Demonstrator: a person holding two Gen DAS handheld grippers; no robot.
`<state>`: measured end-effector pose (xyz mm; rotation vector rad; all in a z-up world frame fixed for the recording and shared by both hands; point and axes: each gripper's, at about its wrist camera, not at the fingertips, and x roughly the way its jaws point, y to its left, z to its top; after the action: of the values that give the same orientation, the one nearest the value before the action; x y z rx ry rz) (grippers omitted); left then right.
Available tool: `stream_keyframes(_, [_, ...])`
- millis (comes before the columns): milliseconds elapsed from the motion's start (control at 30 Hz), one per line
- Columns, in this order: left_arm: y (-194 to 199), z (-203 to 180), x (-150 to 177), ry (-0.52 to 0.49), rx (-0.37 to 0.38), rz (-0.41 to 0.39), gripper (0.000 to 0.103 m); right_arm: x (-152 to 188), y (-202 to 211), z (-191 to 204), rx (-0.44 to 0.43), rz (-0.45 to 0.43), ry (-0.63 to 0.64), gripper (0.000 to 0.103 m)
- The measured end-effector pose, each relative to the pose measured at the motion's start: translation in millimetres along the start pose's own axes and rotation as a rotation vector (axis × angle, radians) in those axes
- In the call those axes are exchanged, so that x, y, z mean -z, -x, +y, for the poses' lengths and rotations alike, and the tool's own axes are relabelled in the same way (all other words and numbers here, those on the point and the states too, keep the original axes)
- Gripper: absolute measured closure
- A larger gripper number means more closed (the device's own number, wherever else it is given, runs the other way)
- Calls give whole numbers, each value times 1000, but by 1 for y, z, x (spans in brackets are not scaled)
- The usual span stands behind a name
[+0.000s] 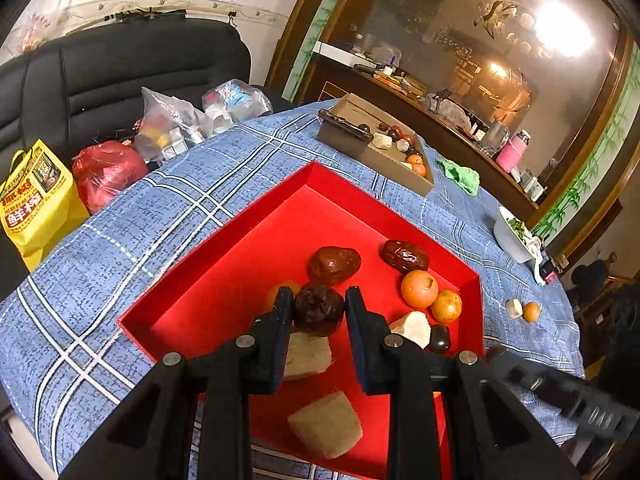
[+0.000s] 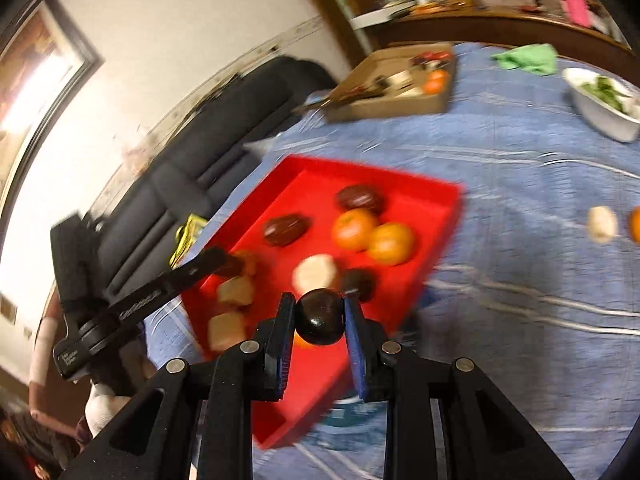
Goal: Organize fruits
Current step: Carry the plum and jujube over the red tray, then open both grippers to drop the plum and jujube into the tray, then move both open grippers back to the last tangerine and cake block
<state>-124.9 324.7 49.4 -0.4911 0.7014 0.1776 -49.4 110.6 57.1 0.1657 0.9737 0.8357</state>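
My left gripper (image 1: 319, 309) is shut on a wrinkled dark red date (image 1: 319, 310), held above the red tray (image 1: 224, 264). In the tray lie two more dates (image 1: 334, 264), two oranges (image 1: 419, 289), pale cubes (image 1: 326, 424) and a glossy black fruit (image 1: 439, 338). My right gripper (image 2: 320, 316) is shut on a smooth black round fruit (image 2: 321, 317) over the red tray's near edge (image 2: 440, 216). The right view is blurred; the left gripper's arm (image 2: 140, 300) reaches over the tray's left side there. A pale piece (image 1: 514, 308) and a small orange (image 1: 531, 312) lie loose on the cloth.
A brown cardboard box (image 1: 384, 160) with more fruit stands behind the tray on the blue checked tablecloth (image 1: 120, 248). A white bowl (image 1: 514, 236) and a green cloth (image 1: 460, 174) sit to the right. Bags (image 1: 108, 172) and a black sofa (image 1: 120, 72) are beyond the table's far edge.
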Motion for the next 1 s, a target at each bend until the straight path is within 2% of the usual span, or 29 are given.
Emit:
stream_keyframes(167, [-5, 1, -6, 2, 22, 3, 76, 9, -32, 24, -17, 57, 24, 75])
stream_keyframes(233, [-6, 3, -8, 20, 36, 6, 72, 10, -38, 30, -10, 66, 40, 74])
stream_keyframes(300, [-3, 6, -8, 35, 45, -2, 58, 10, -43, 37, 10, 63, 67, 74])
stream_keyframes(400, [2, 9, -9, 49, 52, -14, 54, 9, -42, 40, 18, 57, 82, 72])
stream_keyframes(433, [4, 11, -10, 56, 58, -15, 53, 9, -42, 40, 20, 53, 80, 68])
stream_keyframes(500, [7, 12, -10, 66, 63, -20, 44, 7, -40, 38, 17, 44, 70, 60])
stream_keyframes(667, [18, 9, -10, 66, 68, -39, 43, 5, -28, 31, 14, 17, 34, 60])
stream_keyframes(733, [24, 3, -10, 39, 49, -55, 42, 4, -22, 29, 20, -1, 27, 59])
stream_keyframes(833, [35, -18, -6, -53, -42, -110, 38, 7, -5, 26, 48, -46, 22, 49])
stream_keyframes(900, [42, -35, -3, -119, -116, -161, 21, 10, 7, 24, 84, -84, 24, 44])
stream_keyframes(967, [47, -49, 1, -157, -159, -186, 9, 14, 18, 20, 126, -119, 24, 43])
stream_keyframes(1000, [49, -56, 3, -174, -166, -192, 7, 16, 23, 19, 141, -131, 24, 40])
